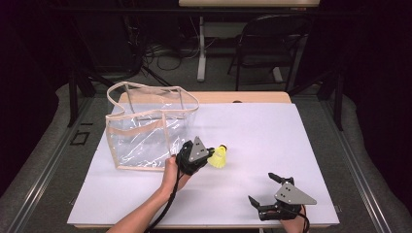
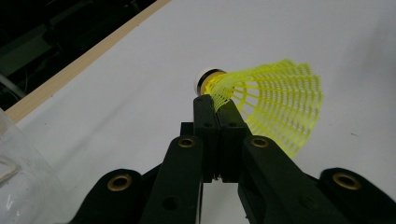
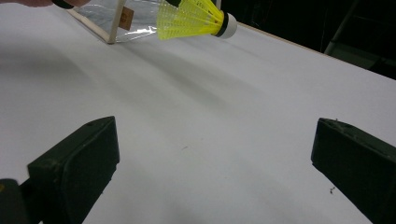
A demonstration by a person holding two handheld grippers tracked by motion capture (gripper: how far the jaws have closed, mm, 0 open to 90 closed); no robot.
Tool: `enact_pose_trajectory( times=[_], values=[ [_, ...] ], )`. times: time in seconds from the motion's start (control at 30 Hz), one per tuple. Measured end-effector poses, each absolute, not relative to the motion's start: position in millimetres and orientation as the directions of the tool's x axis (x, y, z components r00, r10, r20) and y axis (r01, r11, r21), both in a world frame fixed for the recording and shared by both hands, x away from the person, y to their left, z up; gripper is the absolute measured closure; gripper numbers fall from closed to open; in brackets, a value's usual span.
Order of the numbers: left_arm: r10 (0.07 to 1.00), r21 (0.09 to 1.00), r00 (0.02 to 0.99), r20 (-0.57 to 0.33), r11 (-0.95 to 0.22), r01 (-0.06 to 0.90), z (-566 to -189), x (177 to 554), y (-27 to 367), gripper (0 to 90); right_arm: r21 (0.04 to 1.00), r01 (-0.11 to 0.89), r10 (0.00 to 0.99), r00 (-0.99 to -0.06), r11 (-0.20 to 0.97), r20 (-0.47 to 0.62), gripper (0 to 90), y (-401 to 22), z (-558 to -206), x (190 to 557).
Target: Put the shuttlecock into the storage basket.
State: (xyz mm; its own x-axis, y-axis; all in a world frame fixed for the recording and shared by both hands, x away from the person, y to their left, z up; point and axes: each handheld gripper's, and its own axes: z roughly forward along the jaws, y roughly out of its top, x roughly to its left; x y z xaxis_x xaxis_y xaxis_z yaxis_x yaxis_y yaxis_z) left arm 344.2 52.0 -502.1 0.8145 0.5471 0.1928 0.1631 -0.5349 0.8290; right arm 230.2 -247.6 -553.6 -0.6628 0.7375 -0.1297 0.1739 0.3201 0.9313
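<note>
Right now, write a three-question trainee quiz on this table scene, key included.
1. True or false: the left tool is shut on the yellow shuttlecock.
2. Which part of it is pinched? A) the cork tip B) the mesh skirt C) nothing
3. Fill in: the right tool rests on the white table with its jaws ____.

Key: 1 true. 2 B, near the cork. 3 open, nothing between them. The clear bag stands beside the left tool.
</note>
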Motion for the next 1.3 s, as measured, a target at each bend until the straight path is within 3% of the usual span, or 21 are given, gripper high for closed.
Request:
enact_pose_trajectory(
  times=[1.3],
  values=[
    [0.542,0.840,0.817,0.198,-0.523,0.143,-468,367,44,89.2,0.935,0.166,0.741,-0.658,0.315,-0.133,0.6,-248,-553,230]
  ],
)
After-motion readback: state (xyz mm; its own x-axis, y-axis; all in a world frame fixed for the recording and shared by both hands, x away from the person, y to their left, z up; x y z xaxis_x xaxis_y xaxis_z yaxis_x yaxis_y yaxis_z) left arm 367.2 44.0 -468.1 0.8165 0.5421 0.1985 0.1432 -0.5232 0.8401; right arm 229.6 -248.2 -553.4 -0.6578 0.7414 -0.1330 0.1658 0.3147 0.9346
